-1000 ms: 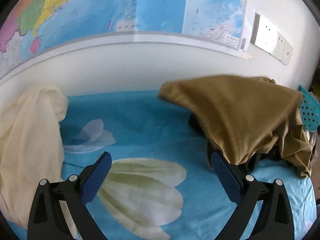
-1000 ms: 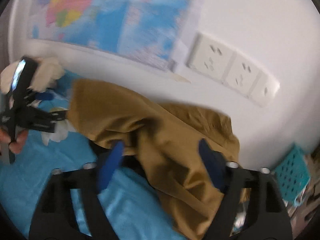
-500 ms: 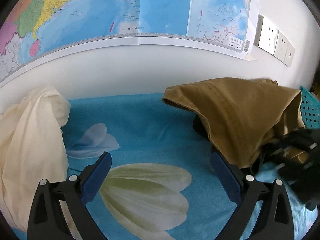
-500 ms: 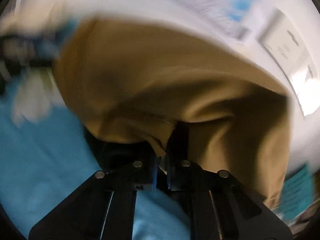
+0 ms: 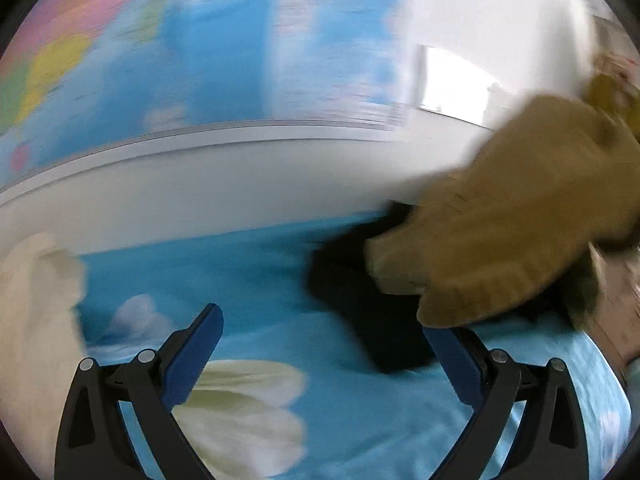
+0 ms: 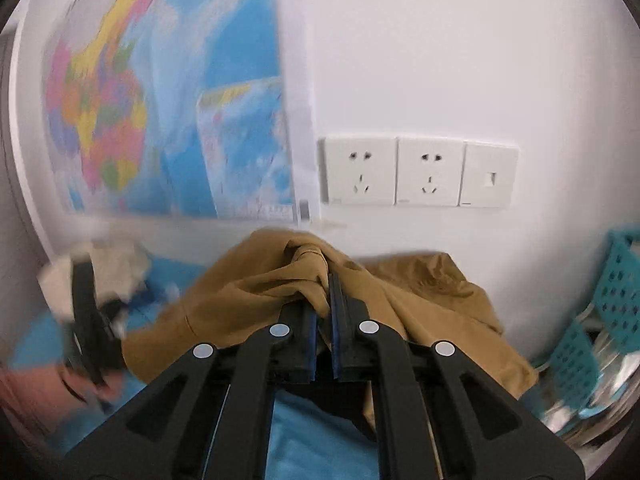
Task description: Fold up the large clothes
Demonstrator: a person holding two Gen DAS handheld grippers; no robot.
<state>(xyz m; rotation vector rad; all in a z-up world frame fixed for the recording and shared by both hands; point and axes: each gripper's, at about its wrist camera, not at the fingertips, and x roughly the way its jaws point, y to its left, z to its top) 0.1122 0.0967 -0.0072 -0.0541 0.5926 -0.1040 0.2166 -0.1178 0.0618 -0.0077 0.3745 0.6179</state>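
Blue flower-printed bedsheet [image 5: 240, 264] spread beneath both tools, with a white wall beyond. Right gripper [image 6: 322, 292] clenched on a bunched fold of the tan garment [image 6: 260, 292], jaws nearly together with cloth pinched between them. Garment lifted at that pinch and draping down both sides of the jaws onto the bed, probably held this way to pull it clear of the pile and find an edge before any fold. Left gripper [image 5: 320, 320] released, jaws wide apart and holding nothing, low over the sheet. From the left wrist view, same tan garment [image 5: 520, 220] up and to the right of the jaws, hanging above a black garment [image 5: 360, 312] lying just ahead of the right-hand jaw; likely placed there to take a second corner, though the heavy blur makes that only a guess. Cream cloth [image 5: 36, 300] heaped far to the left of the left jaws, apparently set aside. Teal perforated basket [image 6: 616, 288] to the right of the right jaws, contents unclear. Colourful wall map [image 6: 224, 120] above and left of the right jaws, lettering too smeared to read. Wall sockets [image 6: 400, 170] directly above the right jaws: two outlets and one switch plate, no legible brand or marking. No readable label on either garment.
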